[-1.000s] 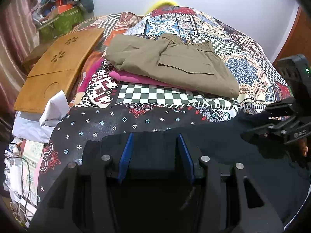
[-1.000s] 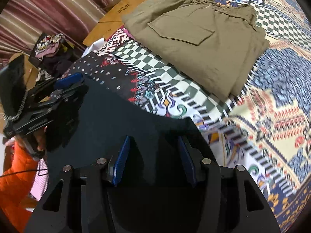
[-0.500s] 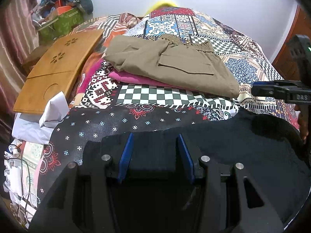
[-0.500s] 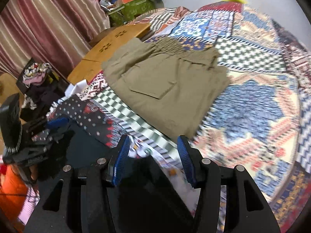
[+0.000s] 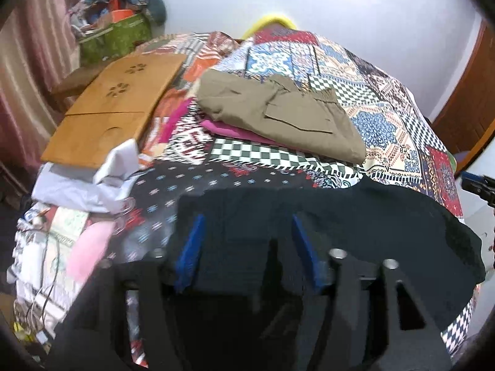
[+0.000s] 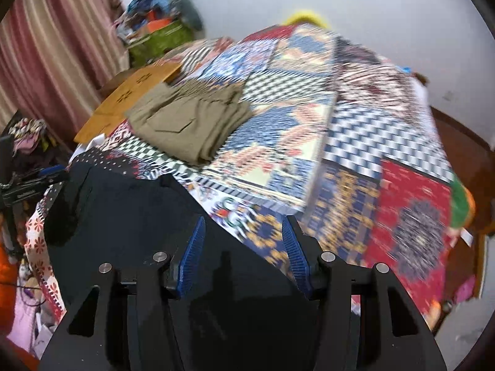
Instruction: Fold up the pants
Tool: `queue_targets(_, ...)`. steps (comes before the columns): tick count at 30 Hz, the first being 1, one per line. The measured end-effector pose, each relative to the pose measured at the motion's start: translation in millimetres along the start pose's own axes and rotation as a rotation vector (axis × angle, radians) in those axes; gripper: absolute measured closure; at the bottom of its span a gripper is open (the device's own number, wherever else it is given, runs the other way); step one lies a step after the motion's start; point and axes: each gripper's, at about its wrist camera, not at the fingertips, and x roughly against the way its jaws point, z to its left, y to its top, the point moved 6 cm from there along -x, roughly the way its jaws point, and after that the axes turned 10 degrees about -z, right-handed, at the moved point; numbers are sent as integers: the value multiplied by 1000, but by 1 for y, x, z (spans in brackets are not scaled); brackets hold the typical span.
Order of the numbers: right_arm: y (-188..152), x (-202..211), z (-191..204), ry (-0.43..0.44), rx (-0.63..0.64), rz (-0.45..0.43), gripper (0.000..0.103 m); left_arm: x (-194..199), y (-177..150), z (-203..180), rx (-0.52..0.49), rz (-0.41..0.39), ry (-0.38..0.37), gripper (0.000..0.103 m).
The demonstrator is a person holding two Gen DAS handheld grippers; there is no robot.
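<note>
Dark navy pants (image 5: 355,213) lie folded at the near edge of the patterned bedspread (image 5: 380,123); they also show in the right wrist view (image 6: 123,216). My left gripper (image 5: 247,232) is open just above the pants, holding nothing. My right gripper (image 6: 243,235) is open over the pants' right edge and the bedspread (image 6: 355,154), holding nothing. The left gripper shows at the far left of the right wrist view (image 6: 34,182). The tip of the right gripper shows at the right edge of the left wrist view (image 5: 479,185).
Folded khaki pants (image 5: 278,114) rest on a pink garment (image 5: 229,130) mid-bed; they also show in the right wrist view (image 6: 188,123). A wooden lap table (image 5: 117,108) and white cloth (image 5: 89,179) lie left. A green bag (image 5: 114,37) stands by the striped curtain (image 6: 52,49).
My right gripper has let go of the dark pants, lifted and swung right. My left gripper has risen and tilted up. The pants lie flat on the bed.
</note>
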Motion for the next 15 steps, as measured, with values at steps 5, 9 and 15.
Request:
queue_targets(5, -10, 36, 3, -30, -1, -46, 54, 38, -18, 15, 43, 8, 28, 20)
queue_targets(9, -17, 53, 21, -14, 7, -69, 54, 69, -37, 18, 44, 4, 31, 13)
queue_targets(15, -38, 72, 49, 19, 22, -102, 47, 91, -77, 19, 89, 33, 4, 12)
